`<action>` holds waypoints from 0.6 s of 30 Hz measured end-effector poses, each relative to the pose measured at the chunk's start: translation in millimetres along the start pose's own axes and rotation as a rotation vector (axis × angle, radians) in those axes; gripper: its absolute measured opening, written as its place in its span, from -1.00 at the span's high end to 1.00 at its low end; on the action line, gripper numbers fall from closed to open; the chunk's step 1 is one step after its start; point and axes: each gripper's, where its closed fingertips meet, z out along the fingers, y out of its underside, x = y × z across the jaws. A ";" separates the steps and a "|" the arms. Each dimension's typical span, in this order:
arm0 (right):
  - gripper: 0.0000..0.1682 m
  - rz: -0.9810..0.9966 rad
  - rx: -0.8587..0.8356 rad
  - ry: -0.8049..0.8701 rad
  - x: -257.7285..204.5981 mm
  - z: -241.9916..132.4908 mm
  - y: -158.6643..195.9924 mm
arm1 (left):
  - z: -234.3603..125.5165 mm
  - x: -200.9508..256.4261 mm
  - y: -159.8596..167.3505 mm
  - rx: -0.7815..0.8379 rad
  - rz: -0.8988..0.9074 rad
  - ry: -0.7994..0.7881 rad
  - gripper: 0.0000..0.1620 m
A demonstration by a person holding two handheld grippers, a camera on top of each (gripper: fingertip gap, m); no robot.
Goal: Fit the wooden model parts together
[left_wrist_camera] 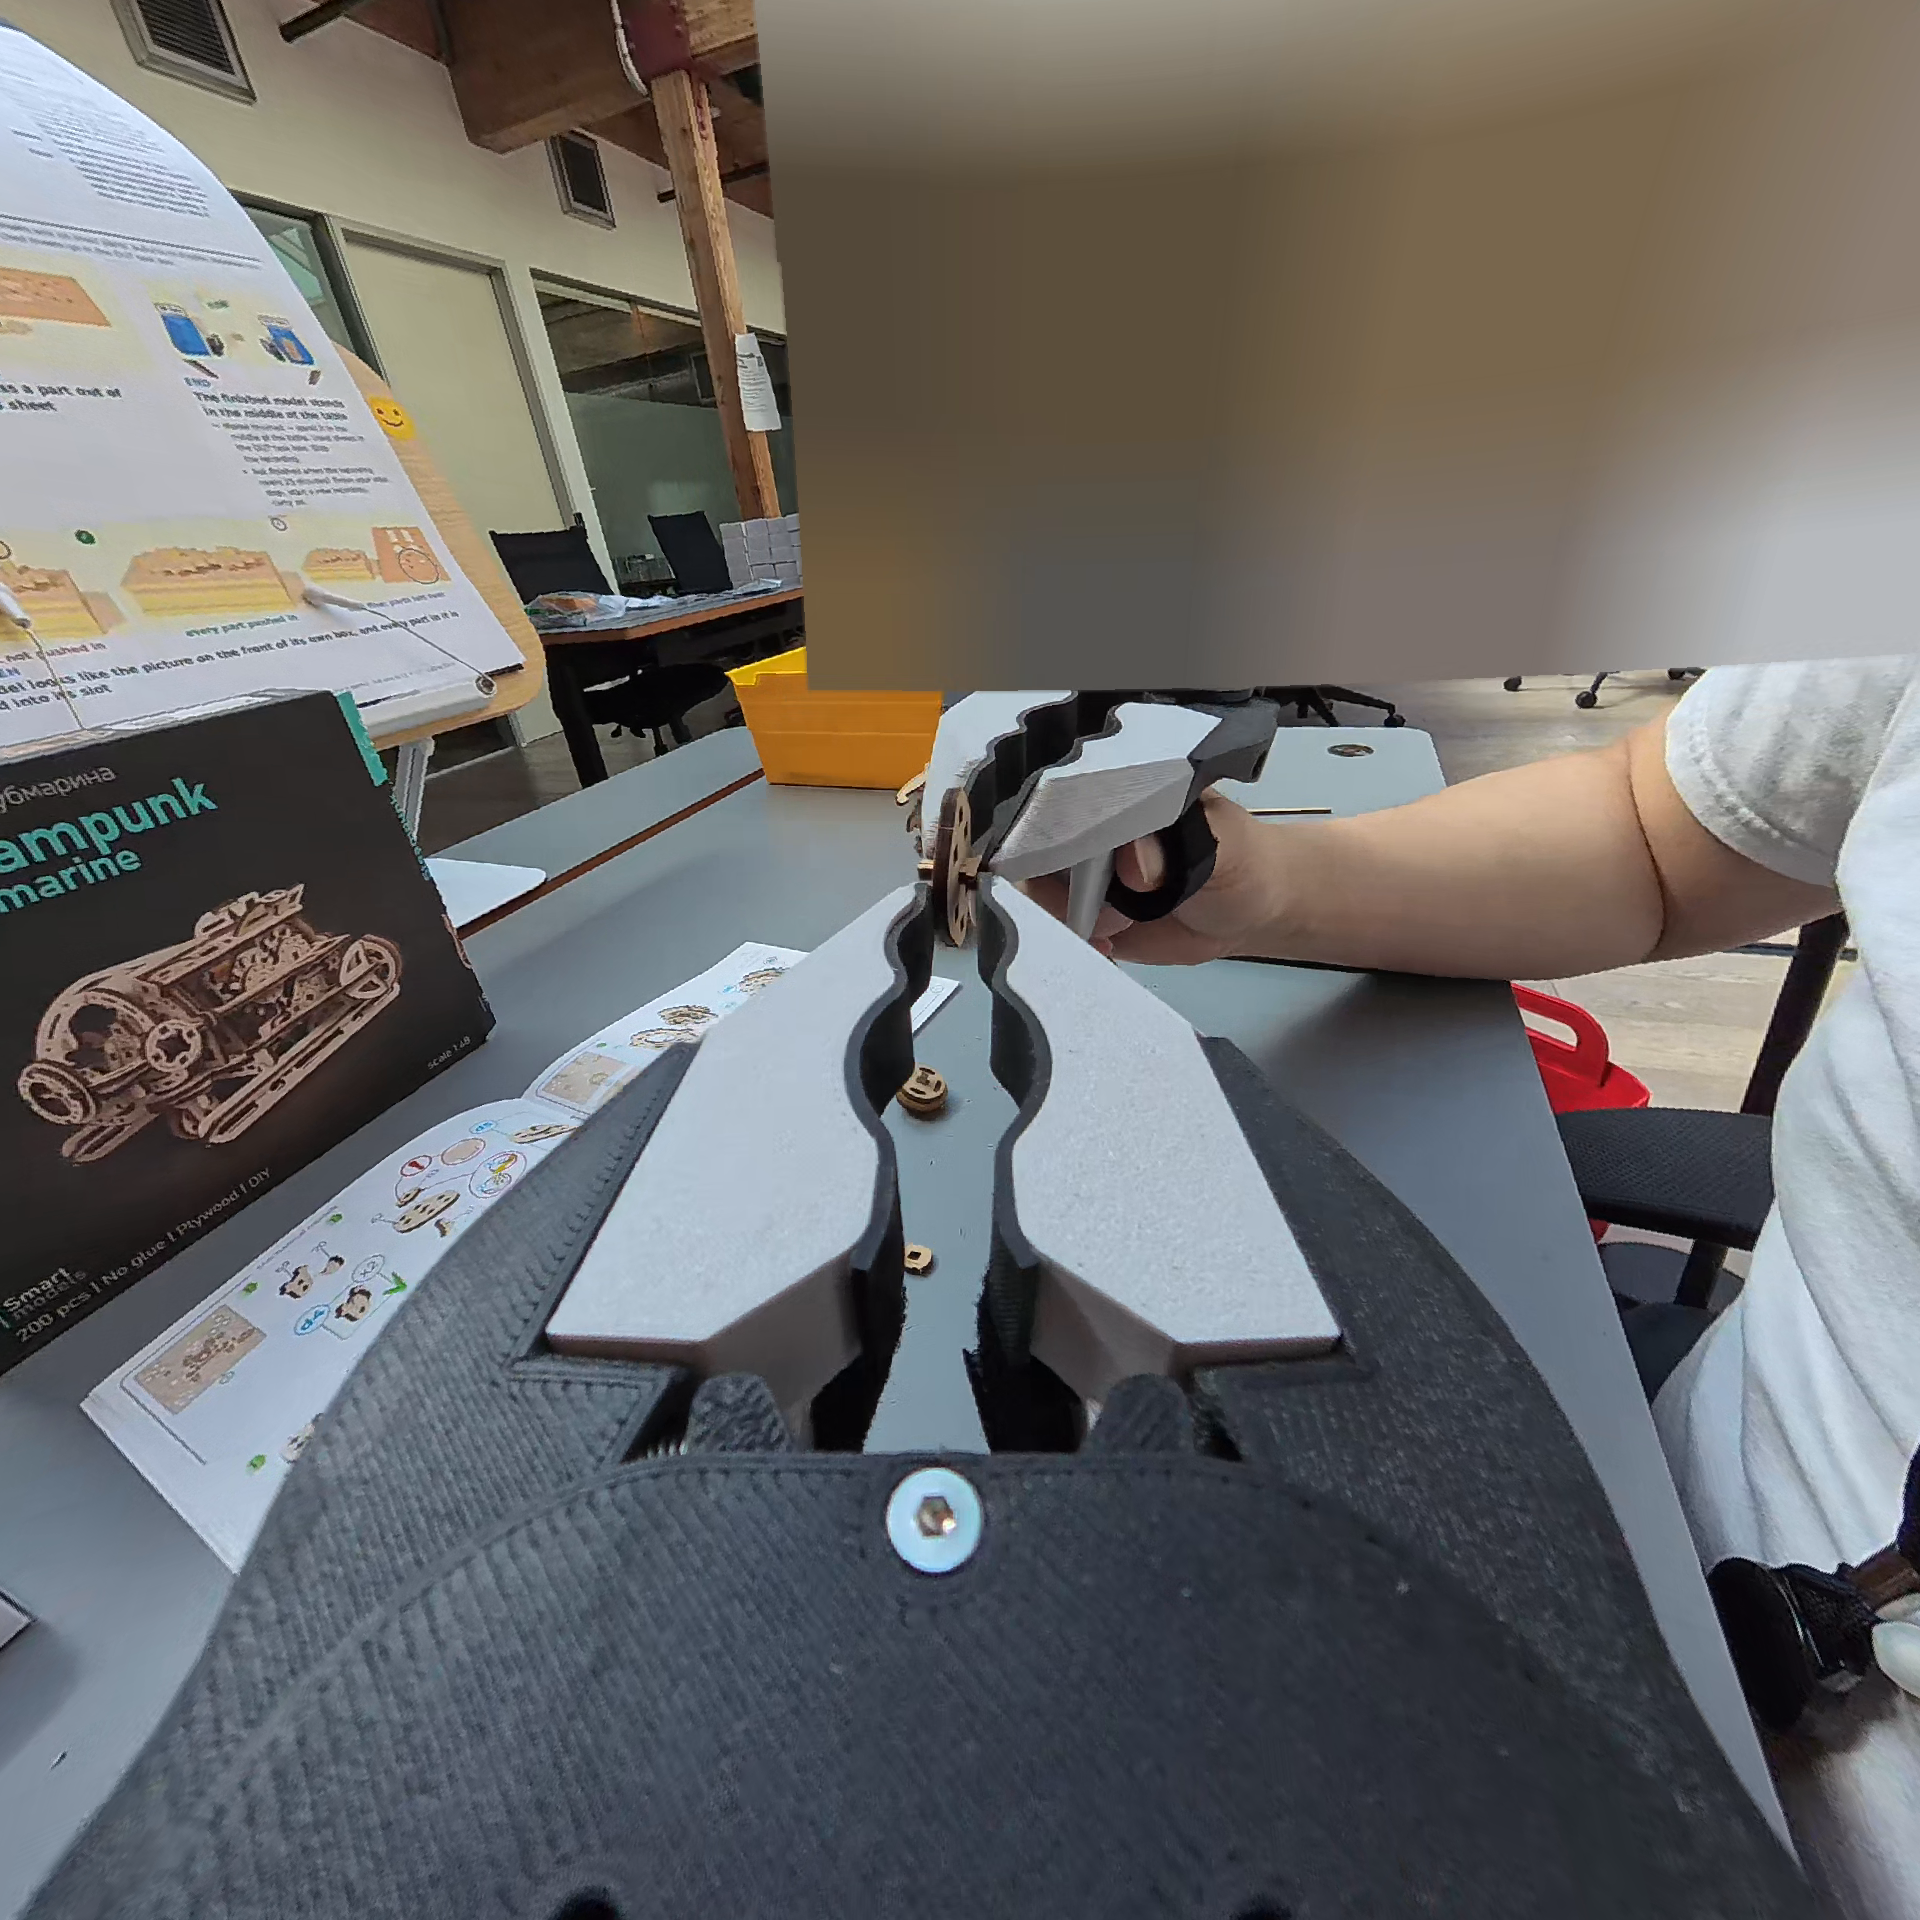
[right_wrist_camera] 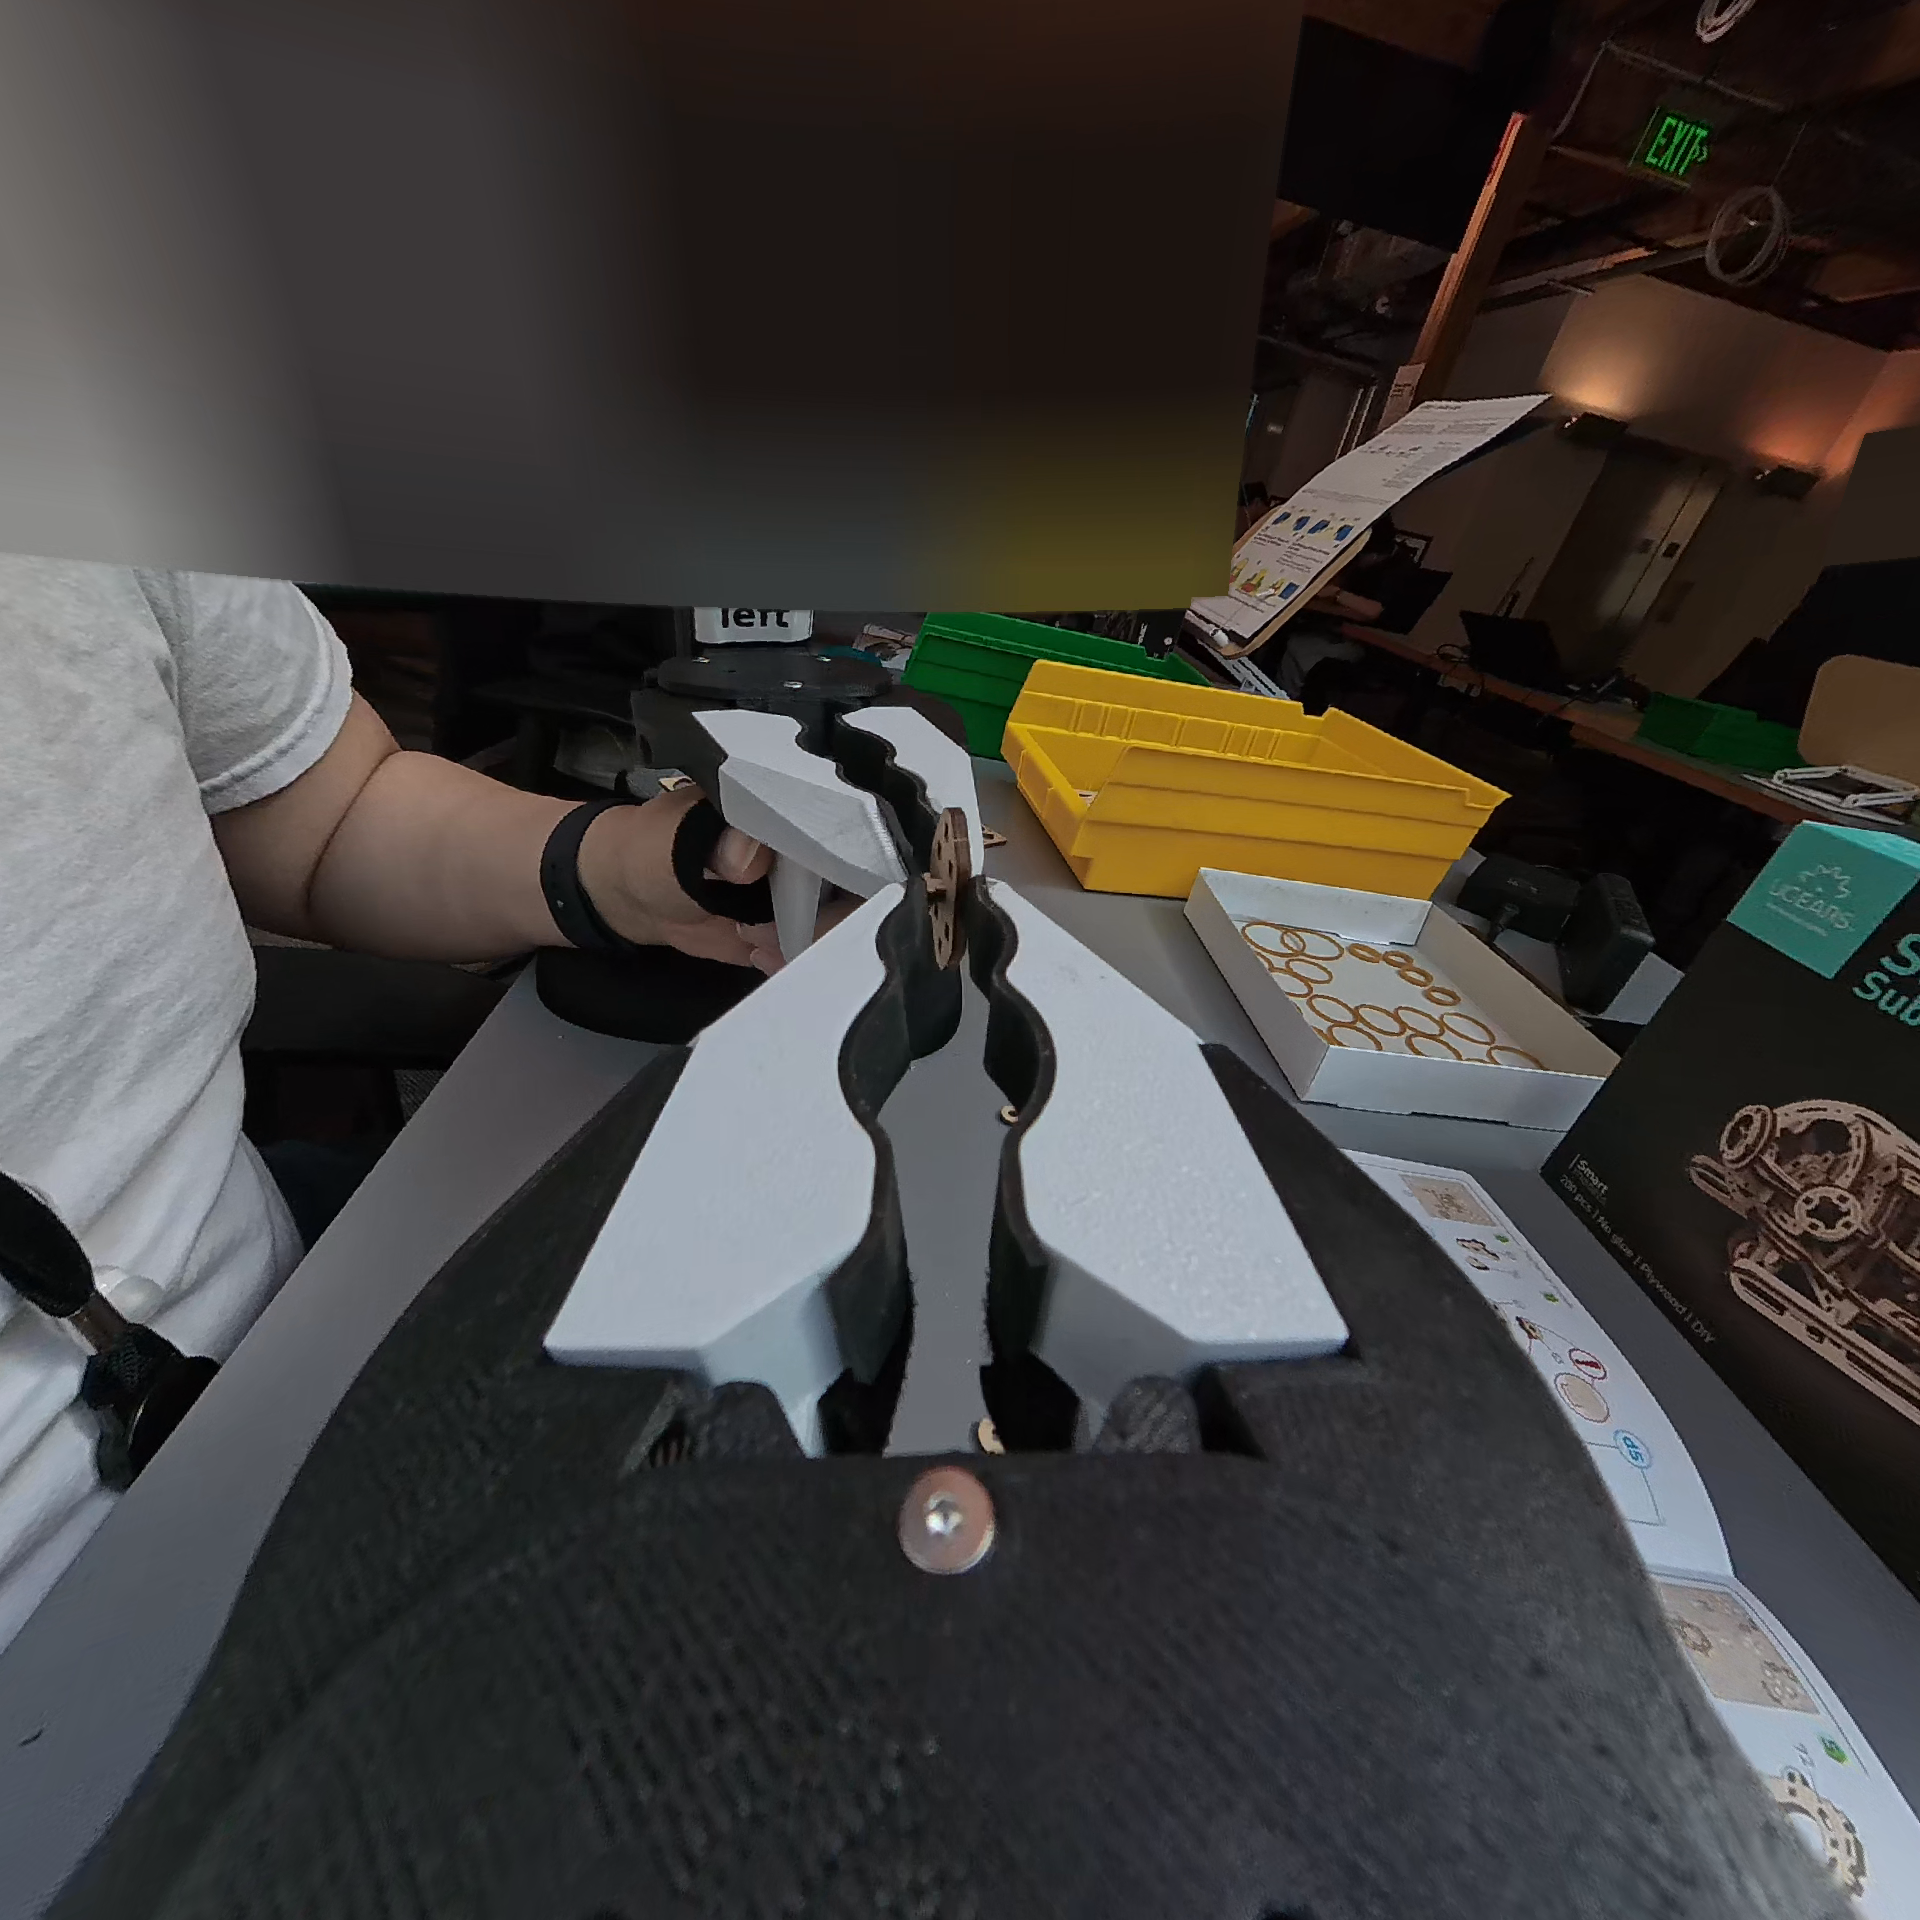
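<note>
Left gripper (left_wrist_camera: pixel 951 899), nearest: fingertips clenched on wooden wheel part (left_wrist_camera: pixel 953 865), raised above grey table (left_wrist_camera: pixel 1351 1091). Left: model box (left_wrist_camera: pixel 208 997), instruction sheet (left_wrist_camera: pixel 416 1195). Centre: loose small wooden pieces (left_wrist_camera: pixel 922 1091) on table. Right: right gripper (left_wrist_camera: pixel 971 831), fingertips pinching same wheel from far side.

Both claws meet tip to tip over the grey surface (left_wrist_camera: pixel 1351 1091), pinching one wooden wheel (left_wrist_camera: pixel 953 881), so little room is left between them. At 9 o'clock of the left claw (left_wrist_camera: pixel 951 902) the dark model box (left_wrist_camera: pixel 208 997) blocks the way. At 2 o'clock of the right claw (right_wrist_camera: pixel 948 899) stand a yellow bin (right_wrist_camera: pixel 1247 800) and a white tray (right_wrist_camera: pixel 1392 997). Small wooden bits (left_wrist_camera: pixel 922 1093) lie below.
</note>
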 end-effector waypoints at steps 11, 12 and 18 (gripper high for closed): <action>0.90 -0.034 -0.013 -0.033 -5.4 -2.0 0.2 | 0.8 6.6 3.0 -0.012 0.023 0.035 0.95; 0.90 -0.040 -0.021 -0.044 -6.6 -2.6 0.8 | 0.8 8.0 3.7 -0.016 0.023 0.043 0.96; 0.90 -0.052 -0.021 -0.091 -12.0 -5.3 -0.6 | 0.8 14.1 1.6 -0.005 0.016 0.081 0.96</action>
